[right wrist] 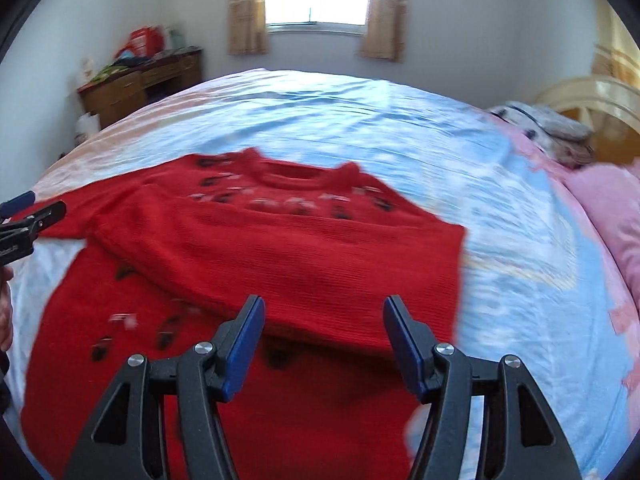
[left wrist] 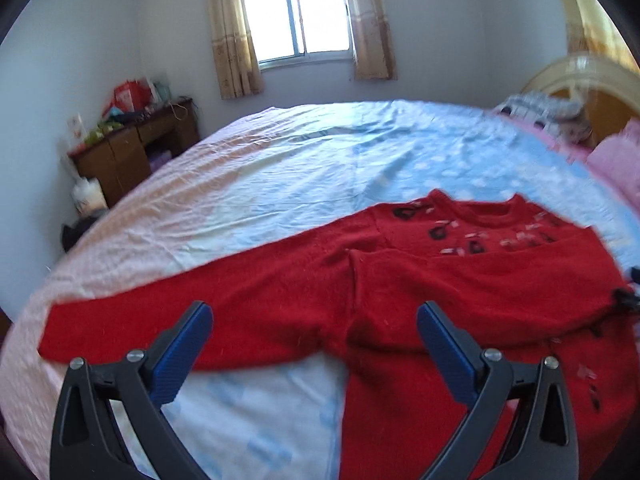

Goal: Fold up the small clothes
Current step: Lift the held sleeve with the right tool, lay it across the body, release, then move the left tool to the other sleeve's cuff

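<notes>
**Red sweater half folded on the bed, both grippers empty**

Left wrist view: the left gripper (left wrist: 314,314) hovers over the near edge of the bed (left wrist: 280,152), its blue-padded fingers (left wrist: 182,354) spread wide apart with nothing between them. A red sweater (left wrist: 460,292) lies flat on the blue and white sheet, collar toward the far side. One sleeve (left wrist: 180,320) stretches out to the left, running just beyond the fingertips. The other sleeve is folded across the chest, covering part of the dark pattern below the collar. Far left stands a wooden desk (left wrist: 132,148) piled with clutter. A window (left wrist: 296,12) with beige curtains sits in the far wall, and a pink pillow (left wrist: 620,164) lies far right.

Right wrist view: the right gripper (right wrist: 324,310) hangs above the sweater (right wrist: 300,248), jaws parted and holding nothing. The folded sleeve (right wrist: 320,264) crosses the body just beyond the fingertips, ending in a straight edge on the right. The left gripper (right wrist: 24,220) shows at the left edge, near the outstretched sleeve. The picture is blurred, so the pattern's details cannot be read.
</notes>
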`<action>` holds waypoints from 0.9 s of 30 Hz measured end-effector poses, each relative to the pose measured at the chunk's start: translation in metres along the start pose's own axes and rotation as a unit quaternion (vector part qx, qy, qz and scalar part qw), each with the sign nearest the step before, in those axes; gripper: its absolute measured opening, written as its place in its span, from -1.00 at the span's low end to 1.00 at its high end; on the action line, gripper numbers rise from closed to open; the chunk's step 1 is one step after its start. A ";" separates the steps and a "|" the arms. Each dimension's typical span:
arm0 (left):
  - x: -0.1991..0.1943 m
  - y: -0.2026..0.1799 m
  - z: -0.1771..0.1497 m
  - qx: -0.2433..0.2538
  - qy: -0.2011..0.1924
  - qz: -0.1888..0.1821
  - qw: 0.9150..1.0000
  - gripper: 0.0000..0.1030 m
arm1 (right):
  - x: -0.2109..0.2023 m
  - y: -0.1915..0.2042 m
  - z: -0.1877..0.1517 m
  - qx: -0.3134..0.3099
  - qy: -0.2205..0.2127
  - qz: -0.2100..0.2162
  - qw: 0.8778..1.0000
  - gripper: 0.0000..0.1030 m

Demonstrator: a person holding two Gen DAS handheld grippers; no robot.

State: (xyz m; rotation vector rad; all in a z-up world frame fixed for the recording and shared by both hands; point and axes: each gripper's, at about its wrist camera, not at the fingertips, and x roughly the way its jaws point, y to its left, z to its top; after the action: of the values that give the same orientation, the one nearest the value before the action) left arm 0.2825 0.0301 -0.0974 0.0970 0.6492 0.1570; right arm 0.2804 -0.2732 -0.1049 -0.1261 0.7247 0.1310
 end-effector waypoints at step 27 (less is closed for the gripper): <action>0.036 0.022 -0.025 -0.038 0.054 0.028 0.997 1.00 | 0.048 0.094 0.027 -0.019 0.035 0.055 0.998 0.29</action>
State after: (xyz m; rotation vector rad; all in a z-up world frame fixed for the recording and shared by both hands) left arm 0.2934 0.0593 -0.1356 0.0330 0.7475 0.2415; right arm 0.3186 -0.1724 -0.1236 -0.1272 0.7990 0.2457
